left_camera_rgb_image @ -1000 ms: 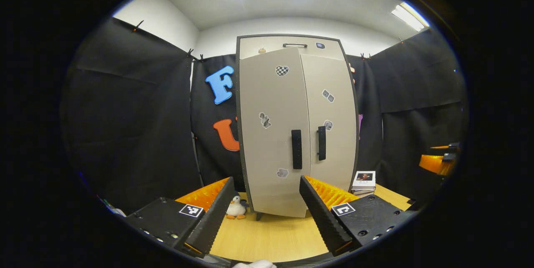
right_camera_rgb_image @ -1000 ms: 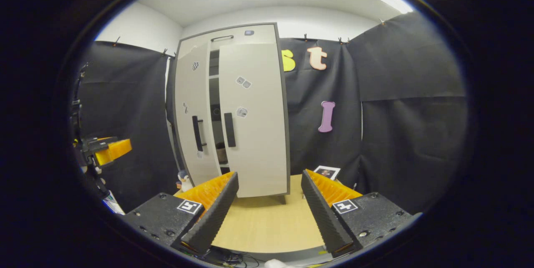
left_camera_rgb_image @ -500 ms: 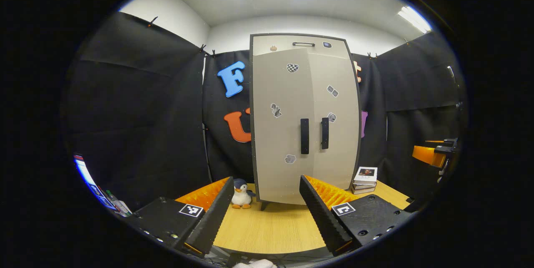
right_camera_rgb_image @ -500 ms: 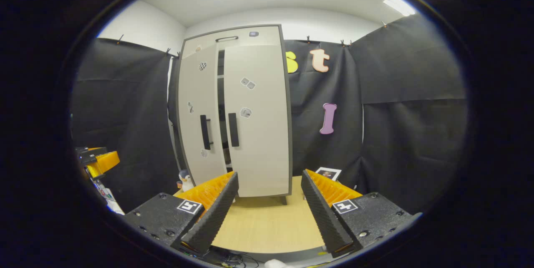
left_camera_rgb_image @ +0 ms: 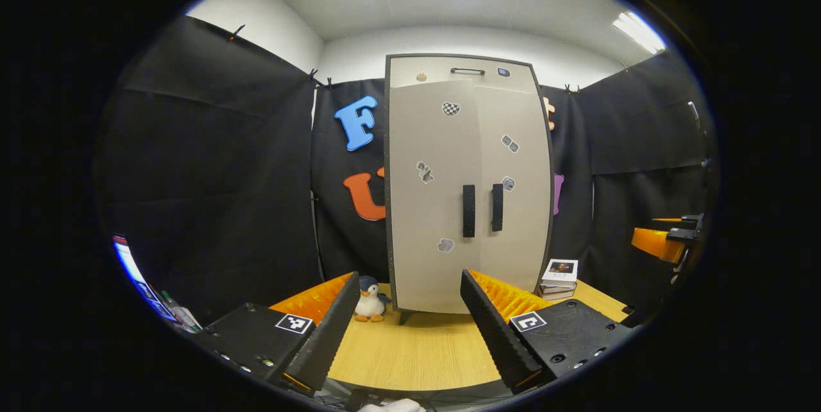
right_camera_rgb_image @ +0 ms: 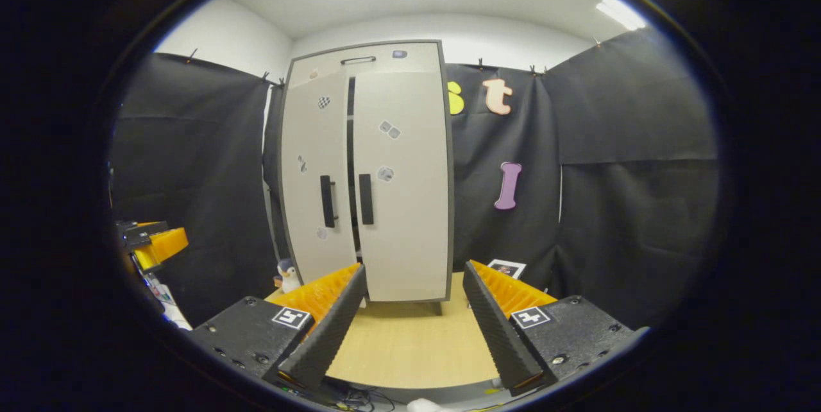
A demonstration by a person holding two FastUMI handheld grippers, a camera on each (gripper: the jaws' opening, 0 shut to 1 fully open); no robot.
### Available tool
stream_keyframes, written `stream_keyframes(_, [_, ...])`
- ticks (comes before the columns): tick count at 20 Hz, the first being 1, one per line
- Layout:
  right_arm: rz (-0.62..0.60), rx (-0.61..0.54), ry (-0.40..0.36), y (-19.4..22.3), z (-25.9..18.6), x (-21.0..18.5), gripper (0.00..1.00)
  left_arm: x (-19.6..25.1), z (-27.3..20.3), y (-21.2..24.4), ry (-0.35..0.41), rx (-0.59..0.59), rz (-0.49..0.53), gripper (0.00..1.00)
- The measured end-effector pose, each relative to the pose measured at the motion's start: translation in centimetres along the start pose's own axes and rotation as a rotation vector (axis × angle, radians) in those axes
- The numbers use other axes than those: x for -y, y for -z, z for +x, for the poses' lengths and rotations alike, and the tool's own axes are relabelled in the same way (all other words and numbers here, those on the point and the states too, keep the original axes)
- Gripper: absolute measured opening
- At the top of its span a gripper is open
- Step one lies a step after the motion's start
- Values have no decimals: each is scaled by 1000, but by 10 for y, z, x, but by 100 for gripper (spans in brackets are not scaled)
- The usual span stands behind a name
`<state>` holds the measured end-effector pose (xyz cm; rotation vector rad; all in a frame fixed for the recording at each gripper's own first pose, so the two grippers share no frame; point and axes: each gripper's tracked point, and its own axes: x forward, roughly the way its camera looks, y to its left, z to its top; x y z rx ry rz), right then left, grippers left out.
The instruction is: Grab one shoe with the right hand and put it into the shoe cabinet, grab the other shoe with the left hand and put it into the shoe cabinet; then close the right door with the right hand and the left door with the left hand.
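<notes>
Left gripper view, left to right: own left gripper (left_camera_rgb_image: 405,325), fingers spread wide with nothing between them, held back over the near edge of the wooden table (left_camera_rgb_image: 417,354); toy penguin (left_camera_rgb_image: 370,299) on the table at the shoe cabinet's left foot; shoe cabinet (left_camera_rgb_image: 468,187) upright toward the table's far edge, left door (left_camera_rgb_image: 433,206) and right door (left_camera_rgb_image: 516,200) meeting at the middle with no dark gap seen from this angle, their two black handles (left_camera_rgb_image: 469,210) side by side; stack of books (left_camera_rgb_image: 559,278) on the table just right of the cabinet; the right gripper (left_camera_rgb_image: 664,240) at the far right, well apart from the cabinet.

Right gripper view, left to right: the left gripper (right_camera_rgb_image: 154,245) at the far left edge, its opening not readable from this side; toy penguin (right_camera_rgb_image: 288,275) partly hidden beside the cabinet's left corner; shoe cabinet (right_camera_rgb_image: 365,174), here with a narrow dark slit between the doors, the left door (right_camera_rgb_image: 317,174) standing slightly proud of the right door (right_camera_rgb_image: 401,181), so not quite flush; own right gripper (right_camera_rgb_image: 410,325), fingers wide apart and holding nothing, over the near edge of the table (right_camera_rgb_image: 404,348); top book (right_camera_rgb_image: 507,267) at the cabinet's right.

Shoes: not visible behind the cabinet doors, position cannot be told.
</notes>
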<state>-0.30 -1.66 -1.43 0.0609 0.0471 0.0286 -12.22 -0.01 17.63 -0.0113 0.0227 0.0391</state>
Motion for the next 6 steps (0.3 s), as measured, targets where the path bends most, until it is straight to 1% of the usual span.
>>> stream_keyframes(6, [5, -15, 5, 3, 2, 1, 99, 4, 4, 1, 12, -7, 7, 96])
